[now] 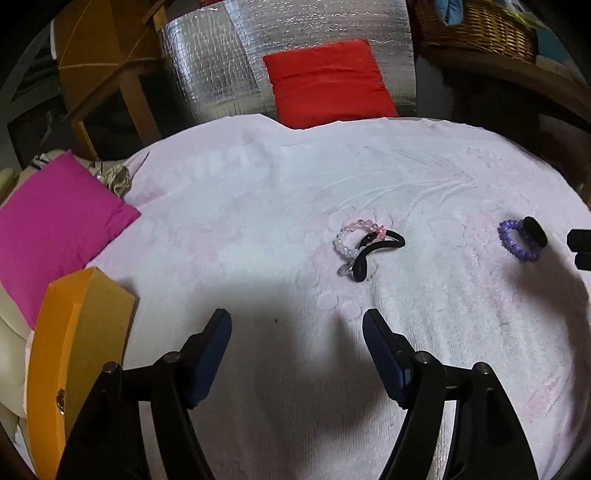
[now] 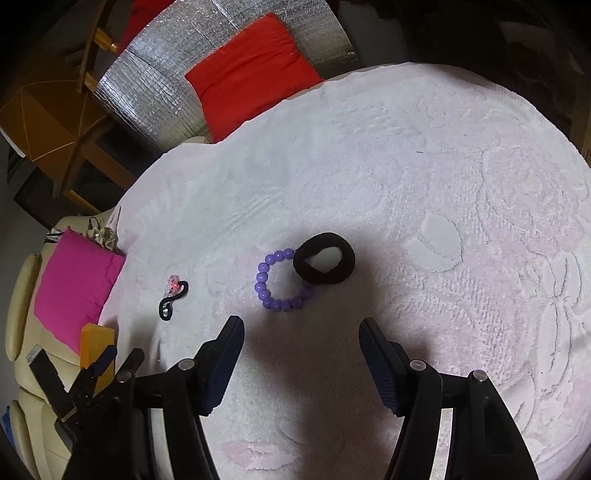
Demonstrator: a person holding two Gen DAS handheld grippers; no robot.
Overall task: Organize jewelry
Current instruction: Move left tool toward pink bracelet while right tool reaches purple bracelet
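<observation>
With your right gripper (image 2: 301,334) spread wide and empty, lower it over the purple beaded bracelet (image 2: 275,282), avoiding the thick black fabric scrunchie (image 2: 325,264) touching it.

red cushion (image 1: 327,83), magenta cushion (image 1: 55,225), wicker basket (image 1: 476,29).

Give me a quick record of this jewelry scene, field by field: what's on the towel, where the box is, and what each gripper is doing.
surface: pale pink towel
item 1: purple bead bracelet, overlapped by black scrunchie
item 2: pink and clear bead bracelet, tangled with thin black hair tie
container: orange box, at the towel's left edge
left gripper: open, empty, above the towel
right gripper: open, empty, just short of the purple bead bracelet
background: red cushion, magenta cushion
</observation>
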